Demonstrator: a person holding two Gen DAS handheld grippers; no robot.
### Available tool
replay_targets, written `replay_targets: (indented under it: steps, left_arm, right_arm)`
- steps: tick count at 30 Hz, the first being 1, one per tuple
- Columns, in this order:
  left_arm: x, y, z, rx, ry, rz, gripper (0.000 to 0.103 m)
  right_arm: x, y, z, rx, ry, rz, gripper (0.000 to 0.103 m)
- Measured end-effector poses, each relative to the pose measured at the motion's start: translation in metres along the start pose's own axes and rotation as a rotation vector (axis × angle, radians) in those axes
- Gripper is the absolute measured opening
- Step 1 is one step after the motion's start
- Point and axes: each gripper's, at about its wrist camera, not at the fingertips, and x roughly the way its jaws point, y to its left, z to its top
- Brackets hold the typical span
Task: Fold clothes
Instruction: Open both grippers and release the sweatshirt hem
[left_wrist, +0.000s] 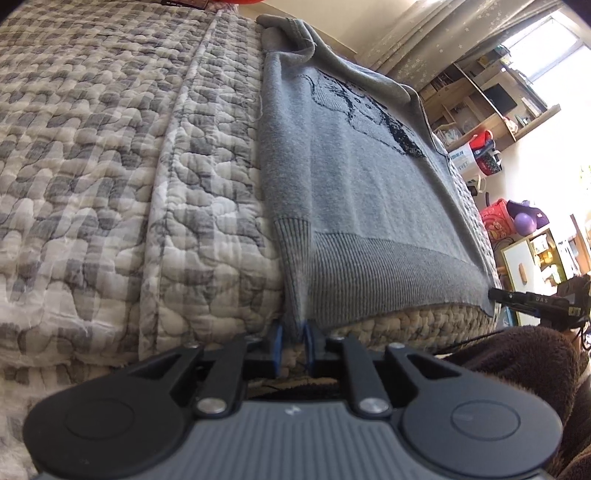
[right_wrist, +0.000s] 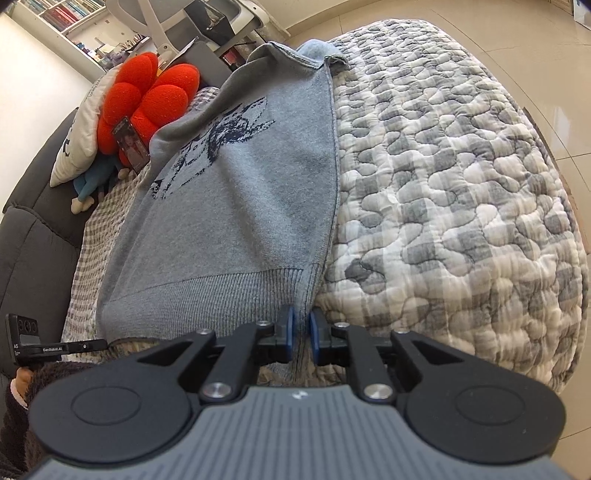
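A grey knit sweater (left_wrist: 369, 192) (right_wrist: 240, 206) with a dark blue figure lies flat on a grey-and-white checked quilt (left_wrist: 110, 166) (right_wrist: 461, 184). Its ribbed hem is nearest me. My left gripper (left_wrist: 294, 343) sits at the hem's left corner. The blue pads (left_wrist: 277, 347) stand slightly apart with the corner hanging loose between them. My right gripper (right_wrist: 302, 332) is at the hem's right corner, with a thin fold of the edge in the gap between its parted pads (right_wrist: 290, 328). Each view shows the other gripper's black finger at the far hem corner (left_wrist: 517, 297) (right_wrist: 70, 347).
A red flower cushion (right_wrist: 147, 99), a white pillow (right_wrist: 81, 136) and a blue plush toy (right_wrist: 92, 181) lie beyond the sweater, beside a dark padded headboard (right_wrist: 29, 240). Wooden shelves (left_wrist: 491, 107) and toy bags (left_wrist: 498, 221) stand past the bed. A brown fleece sleeve (left_wrist: 524, 354) is beside me.
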Motion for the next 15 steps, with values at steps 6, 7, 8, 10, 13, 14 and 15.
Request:
replay_targets:
  steps: [6,7,8,10,13,14,15]
  left_arm:
    - [-0.016,-0.004,0.018,0.033,-0.054,-0.03,0.05]
    - [-0.017,-0.004,0.022,0.036,-0.068,-0.029,0.051]
    - [-0.018,-0.004,0.027,0.035,-0.085,-0.027,0.052]
    - [-0.017,-0.002,0.039,0.039,-0.121,-0.019,0.052]
    - [-0.009,0.006,0.058,0.03,-0.184,-0.016,0.052]
    - [-0.005,0.009,0.065,0.025,-0.206,-0.017,0.052]
    - [0.0,0.013,0.071,0.015,-0.222,-0.02,0.052]
  right_arm:
    - [-0.006,0.003,0.016,-0.021,-0.037,-0.022,0.04]
    - [-0.006,0.003,0.019,-0.023,-0.05,-0.025,0.043]
    - [-0.006,0.003,0.023,-0.025,-0.062,-0.027,0.043]
    - [-0.003,0.001,0.031,-0.026,-0.091,-0.028,0.043]
    - [0.008,-0.002,0.043,-0.023,-0.134,-0.036,0.043]
    - [0.013,-0.003,0.047,-0.022,-0.145,-0.041,0.043]
    - [0.018,-0.005,0.051,-0.019,-0.151,-0.048,0.043]
